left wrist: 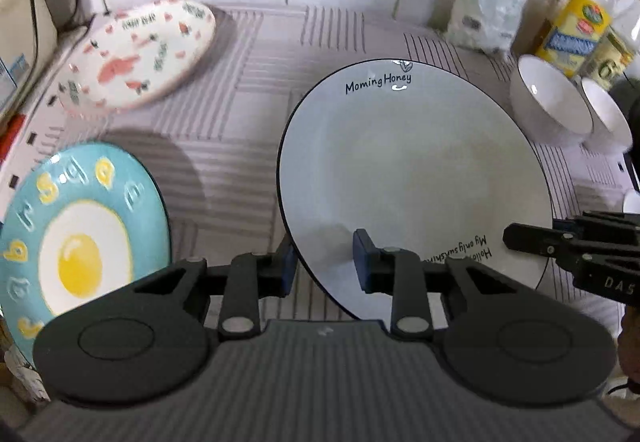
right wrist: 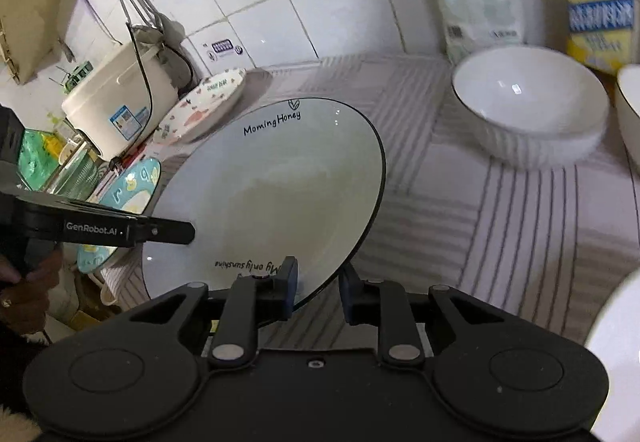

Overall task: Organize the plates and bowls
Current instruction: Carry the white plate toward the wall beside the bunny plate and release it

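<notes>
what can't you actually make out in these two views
- White plate: its near rim is hidden by the left gripper in the left wrist view and by the right gripper in the right wrist view, so neither grip is confirmed.
- Second bowl: cut off by the right edge in the right wrist view.
- Egg plate: cut by the left edge in the left wrist view.
- Pink-patterned plate: its lettering is blurred.
</notes>
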A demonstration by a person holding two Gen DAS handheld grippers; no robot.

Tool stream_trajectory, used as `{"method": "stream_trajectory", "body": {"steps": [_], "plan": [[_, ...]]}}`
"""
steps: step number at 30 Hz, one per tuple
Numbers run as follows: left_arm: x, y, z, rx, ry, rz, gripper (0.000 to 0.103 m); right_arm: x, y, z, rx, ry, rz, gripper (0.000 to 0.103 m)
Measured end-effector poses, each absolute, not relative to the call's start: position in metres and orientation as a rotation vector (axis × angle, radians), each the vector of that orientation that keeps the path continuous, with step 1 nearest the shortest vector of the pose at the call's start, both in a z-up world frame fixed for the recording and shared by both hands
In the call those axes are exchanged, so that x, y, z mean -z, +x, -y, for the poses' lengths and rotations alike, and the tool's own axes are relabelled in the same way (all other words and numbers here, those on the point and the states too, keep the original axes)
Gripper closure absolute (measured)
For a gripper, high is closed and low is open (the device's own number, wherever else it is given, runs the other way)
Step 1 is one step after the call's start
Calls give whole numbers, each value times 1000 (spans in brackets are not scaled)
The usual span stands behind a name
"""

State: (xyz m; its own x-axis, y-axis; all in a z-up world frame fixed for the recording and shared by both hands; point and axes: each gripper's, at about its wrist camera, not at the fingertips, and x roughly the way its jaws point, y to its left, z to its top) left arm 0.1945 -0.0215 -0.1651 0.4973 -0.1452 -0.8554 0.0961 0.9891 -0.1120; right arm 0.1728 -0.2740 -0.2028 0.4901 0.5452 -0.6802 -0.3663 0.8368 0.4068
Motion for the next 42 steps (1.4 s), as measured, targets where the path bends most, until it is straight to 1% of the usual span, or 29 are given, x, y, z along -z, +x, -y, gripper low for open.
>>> {"method": "stream_trajectory", "body": {"steps": [6, 14, 17, 23, 28, 33, 35, 37, 41, 42], "plan": [[154, 222, 20, 132, -34, -1007, 75, 194, 204, 265, -582, 211, -853, 76], [152, 285, 13, 142, -33, -999, 75, 189, 255, 252, -556, 199, -808, 75], [157, 303, 13, 153, -31, -1009, 75, 191, 275, 247, -522, 204, -814, 75], [176, 332, 10, 148, -105, -1086, 75, 196, 295, 235, -451, 149, -843, 74], [192, 343, 18, 154, -130, -1125, 74, 202, 299, 233, -384, 110, -864, 73], [193, 343, 18, 132, -142, -1126, 75, 203, 301, 225, -344, 37, -856, 72], [192, 343, 24, 116, -116, -1140, 74, 202, 303, 221, -319, 18, -876, 70], [189, 341, 30, 94, -86, -1145, 73, 205, 304, 212, -291, -39, -889, 60], [180, 333, 26, 40, -133, -1148, 70, 199, 296, 197, -250, -152, -880, 53], [177, 329, 25, 27, -152, -1145, 68, 196, 293, 196, -243, -148, -873, 47]]}}
